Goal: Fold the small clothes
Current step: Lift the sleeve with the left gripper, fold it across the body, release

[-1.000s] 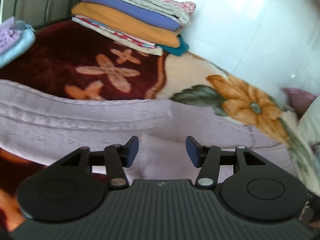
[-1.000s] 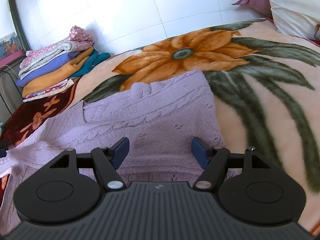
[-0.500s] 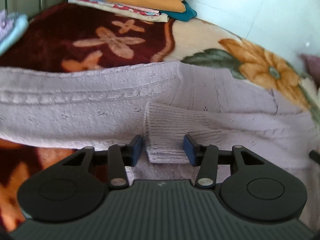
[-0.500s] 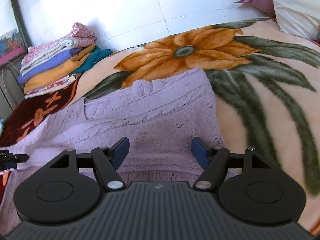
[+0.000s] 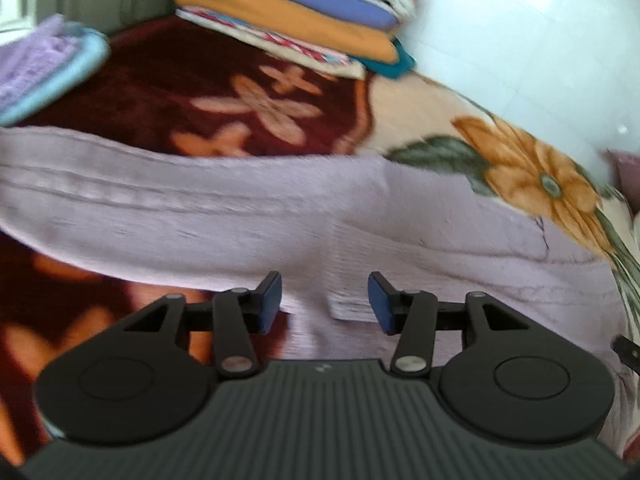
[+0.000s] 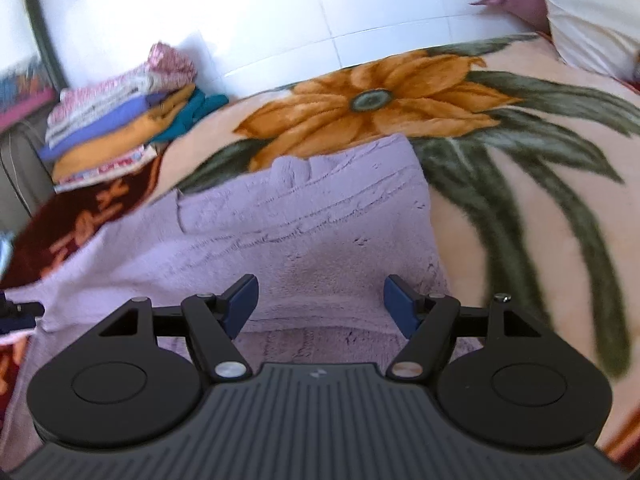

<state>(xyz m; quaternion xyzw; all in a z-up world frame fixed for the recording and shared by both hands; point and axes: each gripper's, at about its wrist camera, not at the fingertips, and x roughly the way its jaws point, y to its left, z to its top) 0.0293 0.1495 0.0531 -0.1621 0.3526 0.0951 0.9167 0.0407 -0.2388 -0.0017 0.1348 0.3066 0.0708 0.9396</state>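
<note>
Lilac knit sweater lies spread across the floral blanket, and our left view is blurry, so the stitches barely show. Its near hem is cut off behind both tools. Our left gripper is partway apart and opening, with a ribbed cuff between the pads, unpinched. Our right gripper gapes wide over the knit, holding nothing.

Sweater flat on bed blanket.
Folded clothes stack behind it at left by the wall; pillow far right; small folded pile left.
</note>
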